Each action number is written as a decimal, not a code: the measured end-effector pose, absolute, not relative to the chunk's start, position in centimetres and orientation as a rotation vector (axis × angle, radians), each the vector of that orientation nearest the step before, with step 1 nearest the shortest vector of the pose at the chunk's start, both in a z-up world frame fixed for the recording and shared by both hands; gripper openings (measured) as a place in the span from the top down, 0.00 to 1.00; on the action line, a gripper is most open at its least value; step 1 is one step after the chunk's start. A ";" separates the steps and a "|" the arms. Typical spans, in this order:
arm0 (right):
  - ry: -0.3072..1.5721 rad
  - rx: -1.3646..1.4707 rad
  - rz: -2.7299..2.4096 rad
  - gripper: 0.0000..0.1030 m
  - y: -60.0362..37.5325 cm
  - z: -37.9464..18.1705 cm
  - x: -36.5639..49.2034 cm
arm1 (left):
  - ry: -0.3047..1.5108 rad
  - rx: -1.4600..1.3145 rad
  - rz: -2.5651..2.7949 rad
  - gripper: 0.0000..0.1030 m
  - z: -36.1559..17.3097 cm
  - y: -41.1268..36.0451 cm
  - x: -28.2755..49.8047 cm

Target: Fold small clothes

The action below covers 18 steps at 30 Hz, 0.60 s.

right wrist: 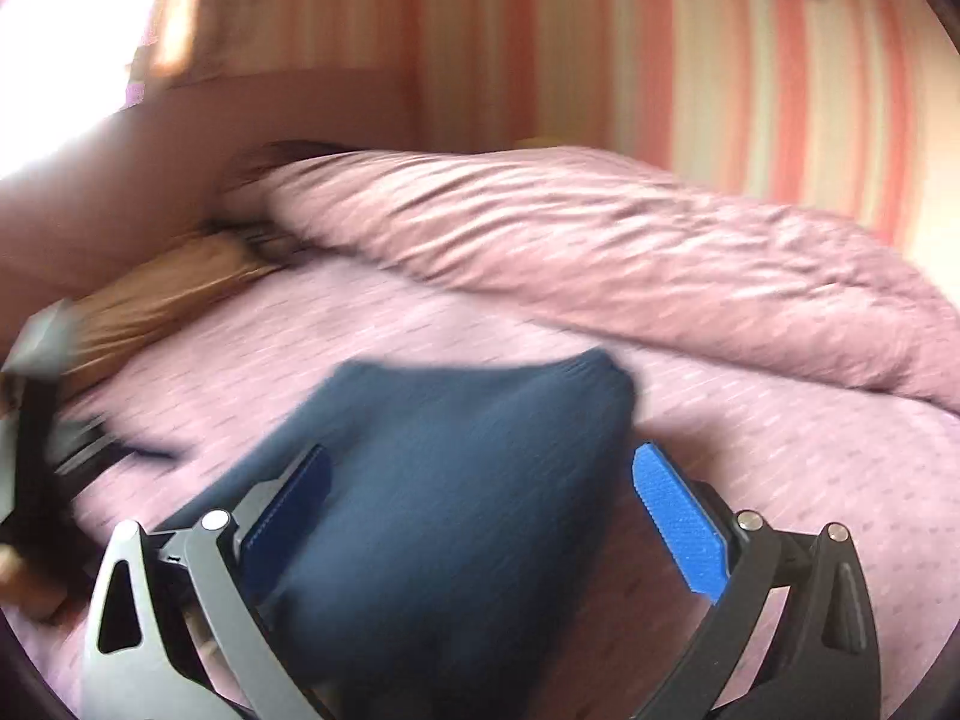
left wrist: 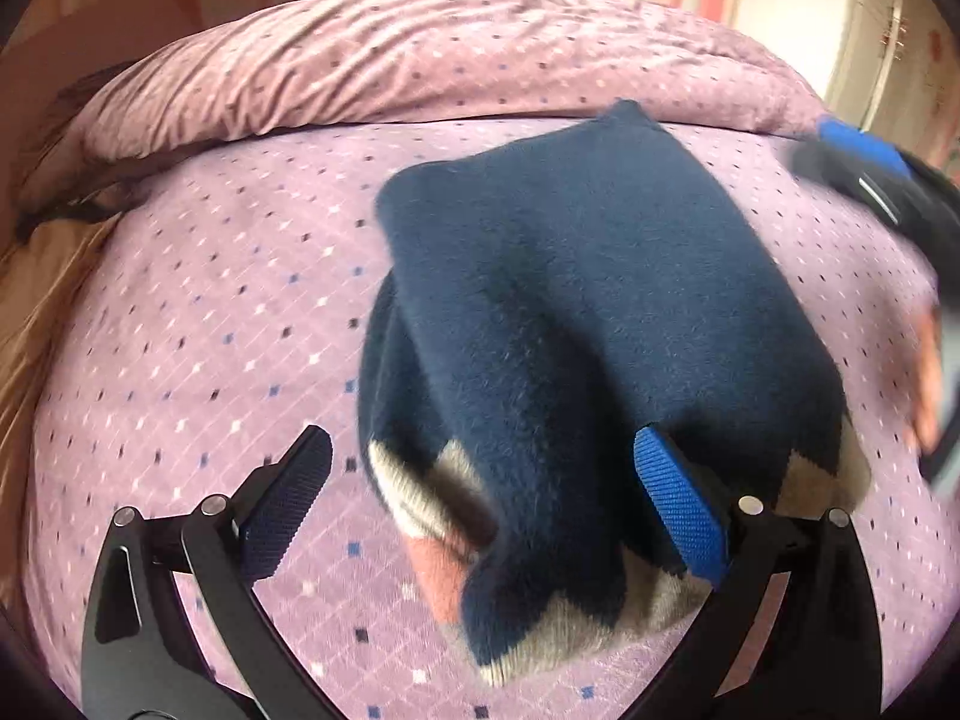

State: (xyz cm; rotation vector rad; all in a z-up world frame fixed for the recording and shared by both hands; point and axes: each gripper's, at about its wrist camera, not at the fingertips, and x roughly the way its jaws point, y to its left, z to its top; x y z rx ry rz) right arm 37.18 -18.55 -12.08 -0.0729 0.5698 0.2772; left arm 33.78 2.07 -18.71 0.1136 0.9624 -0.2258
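Looking down from the left wrist view, the left gripper [left wrist: 483,483] has its two fingers spread wide apart, and nothing is squeezed between them. The dark blue knitted garment [left wrist: 576,324] lies in the middle of the frame on the pink bed sheet [left wrist: 198,312], folded into a thick bundle. Its lower edge, with tan and pink patches, flops between the open fingers. The blue pad [left wrist: 681,507] on the lower right looks to be touching the cloth there, but I cannot tell for sure.

In the right wrist view, the right gripper [right wrist: 480,510] is wide open too, with the garment [right wrist: 444,480] lying between its fingers in the lower middle. That picture is very blurry.

What could go wrong? I think the bundle is soft and puffy, so it may spring open now that nobody holds it. The pad close to the cloth could catch the fuzzy knit and drag the fold out. A quick swing of a gripper might also knock the bundle crooked.

Counting: one garment, two grippers with two fingers each, one bed sheet, one bunched pink quilt [left wrist: 420,60] across the top, and one striped wall [right wrist: 750,90] at the upper right.
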 end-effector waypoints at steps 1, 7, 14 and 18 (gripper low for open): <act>0.593 -0.063 0.236 0.02 -18.6 -12.5 39.2 | 0.960 0.109 -0.203 0.03 -18.8 2.2 33.5; 0.887 -0.075 0.184 0.02 -17.2 -18.1 47.7 | 1.002 0.116 -0.173 0.03 -20.9 1.8 33.4; 1.078 -0.047 0.171 0.01 -17.5 -22.0 49.5 | 1.013 0.028 -0.222 0.03 -22.6 2.5 33.7; 1.092 -0.051 0.162 0.01 -17.2 -22.1 49.9 | 1.025 0.002 -0.221 0.03 -22.9 2.6 33.8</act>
